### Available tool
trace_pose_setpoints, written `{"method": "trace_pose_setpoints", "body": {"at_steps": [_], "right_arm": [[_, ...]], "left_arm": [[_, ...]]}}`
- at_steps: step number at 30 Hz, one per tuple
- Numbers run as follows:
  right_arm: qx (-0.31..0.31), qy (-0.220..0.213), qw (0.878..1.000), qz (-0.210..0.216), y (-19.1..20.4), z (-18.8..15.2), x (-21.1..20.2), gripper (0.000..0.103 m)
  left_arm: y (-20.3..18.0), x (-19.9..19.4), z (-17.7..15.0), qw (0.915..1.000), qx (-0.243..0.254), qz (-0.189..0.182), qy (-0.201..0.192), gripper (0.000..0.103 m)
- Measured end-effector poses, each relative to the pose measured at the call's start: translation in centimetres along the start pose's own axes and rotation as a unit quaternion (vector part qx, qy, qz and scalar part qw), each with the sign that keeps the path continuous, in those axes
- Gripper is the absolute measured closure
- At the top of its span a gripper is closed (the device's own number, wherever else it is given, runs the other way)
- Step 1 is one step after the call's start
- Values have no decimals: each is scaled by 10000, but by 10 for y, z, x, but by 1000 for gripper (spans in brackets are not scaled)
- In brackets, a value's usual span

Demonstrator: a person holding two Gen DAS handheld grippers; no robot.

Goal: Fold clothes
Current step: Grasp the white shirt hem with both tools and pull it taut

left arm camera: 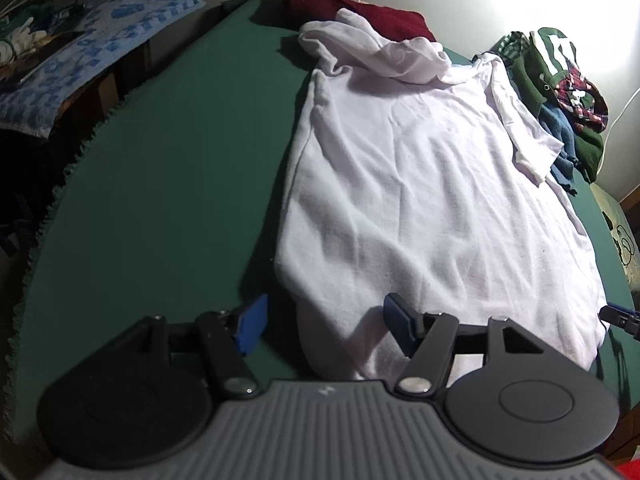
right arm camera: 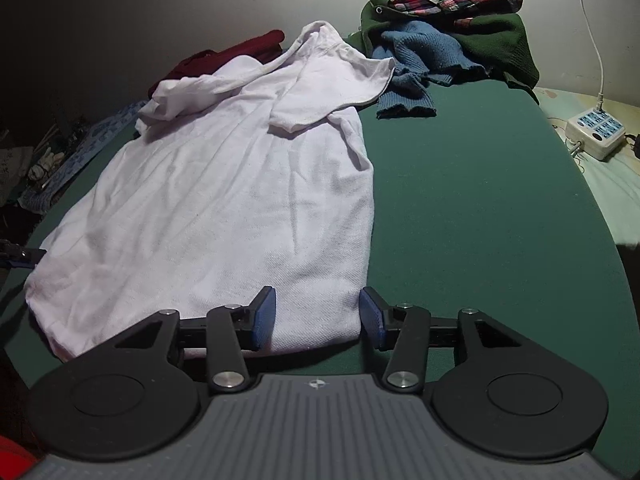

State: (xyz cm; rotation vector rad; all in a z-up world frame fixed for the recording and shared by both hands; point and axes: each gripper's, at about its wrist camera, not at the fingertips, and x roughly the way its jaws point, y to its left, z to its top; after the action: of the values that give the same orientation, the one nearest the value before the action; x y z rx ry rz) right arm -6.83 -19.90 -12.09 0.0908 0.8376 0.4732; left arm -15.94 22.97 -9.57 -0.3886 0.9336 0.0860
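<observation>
A green table covering (right arm camera: 480,200) spans the work surface. Off its right edge, a white power strip (right arm camera: 596,134) with blue sockets rests on a pale patterned surface (right arm camera: 612,184), with a white cable (right arm camera: 592,32) rising from it along the wall. Off the left edge, a blue-and-white patterned cloth (left arm camera: 100,40) covers a side surface bearing small cluttered items, not identifiable.

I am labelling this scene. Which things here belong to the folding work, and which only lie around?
For the job:
- white shirt
- left tongs
- right tongs
- clothes pile
- maroon garment

Lying about:
- power strip
- blue patterned cloth
</observation>
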Motion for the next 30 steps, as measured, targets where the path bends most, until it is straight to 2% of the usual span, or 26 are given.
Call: {"method": "trace_pose_setpoints", "body": {"at_steps": [1, 2, 3, 4, 5, 7, 8, 9, 10, 13, 17, 19, 22, 24, 27, 28, 29, 30], "right_arm": [[32, -78, 10000, 24, -1, -1, 1, 53], [20, -121, 9999, -52, 1, -1, 1, 58], [7, -165, 9998, -129, 2, -2, 2, 68], [10, -202, 9996, -194, 4, -2, 3, 73], [75, -217, 9995, -216, 4, -3, 3, 86], [271, -241, 9991, -229, 4, -4, 4, 91], [388, -240, 9987, -233, 4, -3, 3, 93], [552, -210, 9981, -178, 5, -3, 2, 94], [716, -180, 9972, -124, 5, -2, 1, 96], [1103, -290, 9934, 110, 10, 4, -10, 98], [1547, -491, 9849, 597, 16, 21, -38, 98], [1765, -589, 9784, 897, 18, 28, -54, 102], [1672, -904, 9789, 757, 23, 36, -85, 102], [1629, -1053, 9794, 568, 23, 38, -102, 102], [1408, -1001, 9850, 31, 25, 31, -106, 101], [1224, -843, 9886, -242, 27, 25, -99, 93], [1030, -678, 9912, -490, 28, 19, -91, 79], [823, -492, 9935, -619, 28, 11, -79, 66]], "left_arm": [[-1, 1, 1, 10000, -19, -17, -22, 28], [-3, 3, 2, 10000, -12, -6, -15, 27], [-5, 4, 3, 10000, 19, -4, -9, 25], [-7, 4, 2, 10000, 57, -2, -24, 27], [-8, 4, 2, 9999, 96, 0, -44, 30], [-13, 5, 1, 9997, 222, 81, -71, 57], [-15, 6, 1, 9994, 303, 153, -72, 65], [-17, 6, 1, 9988, 382, 285, -68, 83], [-18, 6, 3, 9984, 433, 363, -59, 94], [-16, -12, 10, 9979, 493, 310, -298, 100], [-14, -55, 25, 9952, 683, 31, -697, 100], [-11, -74, 31, 9935, 812, -99, -788, 100], [-3, -101, 39, 9919, 867, -372, -851, 103], [2, -115, 39, 9902, 1001, -411, -883, 103], [15, -112, 33, 9892, 1198, -115, -833, 103], [24, -106, 32, 9907, 1140, -31, -746, 103], [32, -96, 30, 9919, 1099, -82, -629, 103], [39, -86, 28, 9929, 1062, -161, -505, 99]]}}
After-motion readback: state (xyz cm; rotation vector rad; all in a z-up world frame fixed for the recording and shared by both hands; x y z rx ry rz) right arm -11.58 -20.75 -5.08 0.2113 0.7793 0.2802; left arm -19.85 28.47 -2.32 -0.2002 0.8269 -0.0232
